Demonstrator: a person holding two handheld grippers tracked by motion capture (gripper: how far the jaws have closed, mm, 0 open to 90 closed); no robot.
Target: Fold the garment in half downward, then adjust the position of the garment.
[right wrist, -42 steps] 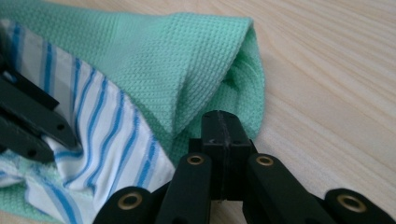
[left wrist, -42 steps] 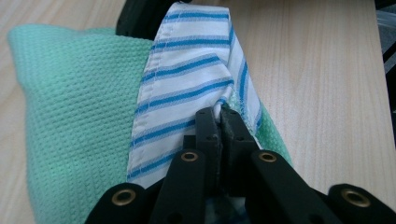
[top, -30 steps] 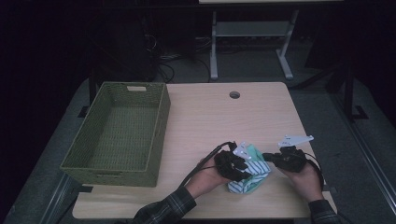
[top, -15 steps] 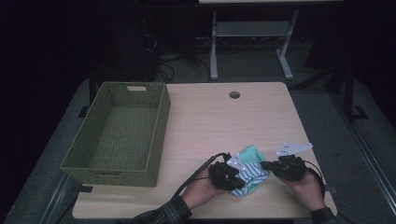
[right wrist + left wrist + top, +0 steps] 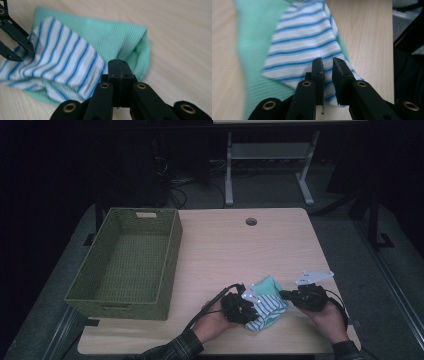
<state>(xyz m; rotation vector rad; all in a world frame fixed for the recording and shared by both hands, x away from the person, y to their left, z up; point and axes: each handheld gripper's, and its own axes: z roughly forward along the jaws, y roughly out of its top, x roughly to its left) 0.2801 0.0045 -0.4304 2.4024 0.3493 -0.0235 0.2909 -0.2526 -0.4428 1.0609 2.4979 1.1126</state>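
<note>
The green woven basket (image 5: 125,262) at my left holds nothing. On the worktop (image 5: 235,250) lies the striped cloth (image 5: 265,307) — long axis between my claws: left claw (image 5: 327,67) slightly apart over it, right claw (image 5: 120,72) pressed together at its edge.

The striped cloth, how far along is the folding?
The striped cloth already lies doubled over its green side on the table. Both grippers work it now: the left gripper is slightly open over one edge, the right gripper shut at another. The basket holds nothing yet.
</note>
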